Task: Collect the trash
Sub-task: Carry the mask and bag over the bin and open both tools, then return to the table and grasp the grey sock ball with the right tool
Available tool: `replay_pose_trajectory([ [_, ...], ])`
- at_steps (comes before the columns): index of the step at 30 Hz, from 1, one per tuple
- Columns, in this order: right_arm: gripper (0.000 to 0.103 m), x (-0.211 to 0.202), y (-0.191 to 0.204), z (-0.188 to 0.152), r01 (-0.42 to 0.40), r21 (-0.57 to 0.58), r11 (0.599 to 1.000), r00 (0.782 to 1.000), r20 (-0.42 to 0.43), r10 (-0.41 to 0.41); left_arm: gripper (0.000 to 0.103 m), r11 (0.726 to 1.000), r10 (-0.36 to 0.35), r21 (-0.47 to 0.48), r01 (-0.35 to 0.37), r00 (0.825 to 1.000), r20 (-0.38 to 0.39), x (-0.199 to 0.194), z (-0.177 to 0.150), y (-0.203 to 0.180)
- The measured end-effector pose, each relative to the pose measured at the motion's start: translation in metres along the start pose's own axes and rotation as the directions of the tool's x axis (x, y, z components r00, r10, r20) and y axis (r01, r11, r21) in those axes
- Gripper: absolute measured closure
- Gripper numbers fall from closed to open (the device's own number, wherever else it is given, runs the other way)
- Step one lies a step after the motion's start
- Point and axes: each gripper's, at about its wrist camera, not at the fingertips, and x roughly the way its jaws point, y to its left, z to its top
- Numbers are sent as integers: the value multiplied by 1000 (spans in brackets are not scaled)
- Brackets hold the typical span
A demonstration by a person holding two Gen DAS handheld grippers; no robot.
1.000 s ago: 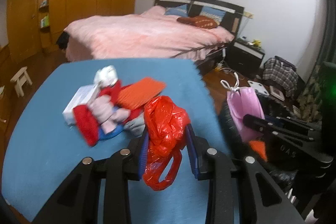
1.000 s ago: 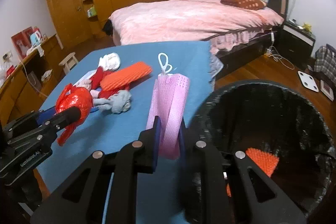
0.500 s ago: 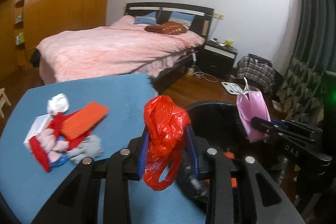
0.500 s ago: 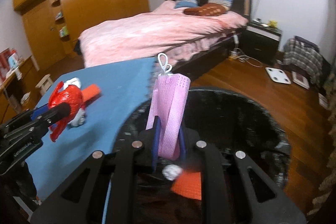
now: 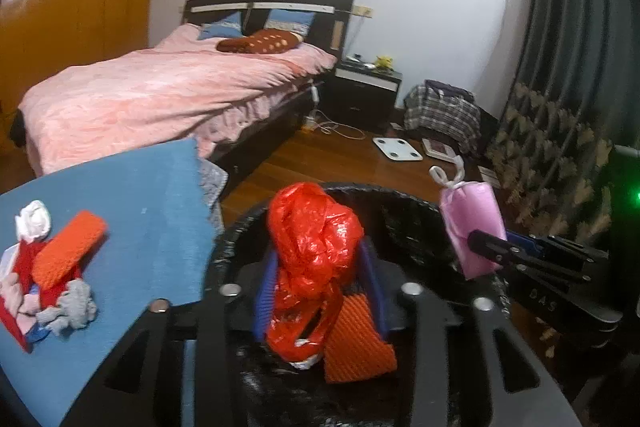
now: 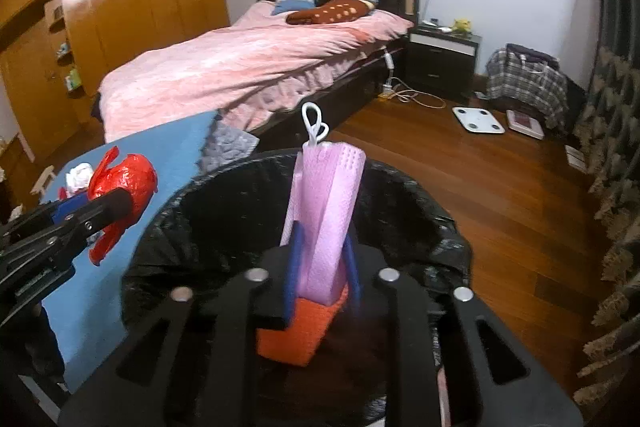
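Observation:
My left gripper point(image 5: 320, 287) is shut on a crumpled red plastic bag point(image 5: 316, 247) and holds it over the black-lined trash bin point(image 5: 404, 215). My right gripper point(image 6: 320, 263) is shut on a folded pink cloth pack point(image 6: 330, 211) with a white loop, also above the bin point(image 6: 416, 203). An orange ribbed piece point(image 5: 356, 339) lies inside the bin, and shows in the right wrist view point(image 6: 296, 331) too. The right gripper with the pink pack point(image 5: 472, 223) shows at the right of the left wrist view. The left gripper with the red bag point(image 6: 124, 187) shows at the left of the right wrist view.
A blue table point(image 5: 160, 219) to the left holds a pile: an orange ribbed pad point(image 5: 68, 251), white crumpled paper point(image 5: 34, 221), grey and red cloth bits point(image 5: 72, 307). A pink bed point(image 5: 160, 87), nightstand point(image 5: 366, 91), plaid bag point(image 5: 444, 115) and a scale point(image 5: 398, 149) on the wood floor lie beyond.
Both grippers have swung right from above the blue table to above the trash bin, each still holding its item. The pile on the table stayed put.

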Motion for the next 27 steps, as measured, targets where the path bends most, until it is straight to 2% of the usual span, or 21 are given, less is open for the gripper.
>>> replay_pose_trajectory([
  [1, 58, 0, -3, -2, 12, 5, 1000, 1000, -1, -12, 43, 1000, -3, 1, 3, 1000, -2, 0, -1, -1],
  [2, 55, -1, -5, -3, 19, 10, 1000, 1000, -1, -19, 39, 1000, 0, 0, 0, 1000, 0, 0, -1, -1],
  [9, 12, -6, -9, -7, 37, 37, 999, 999, 29, -38, 26, 998, 58, -33, -58, 998, 17, -19, -5, 21],
  [13, 10, -12, 3, -5, 11, 16, 1000, 999, 52, -12, 20, 992, 120, -56, -117, 992, 37, -37, -10, 42],
  [19, 8, -11, 42, -1, -59, -23, 998, 996, 62, 60, 18, 971, 225, -89, -220, 973, 51, -66, -19, 78],
  [23, 8, -5, 79, 4, -117, -63, 991, 991, 56, 120, 17, 949, 305, -102, -298, 951, 59, -85, -28, 102],
  [27, 8, 0, 116, 7, -168, -110, 980, 983, 50, 174, 17, 915, 388, -144, -376, 920, 59, -103, -38, 134],
])
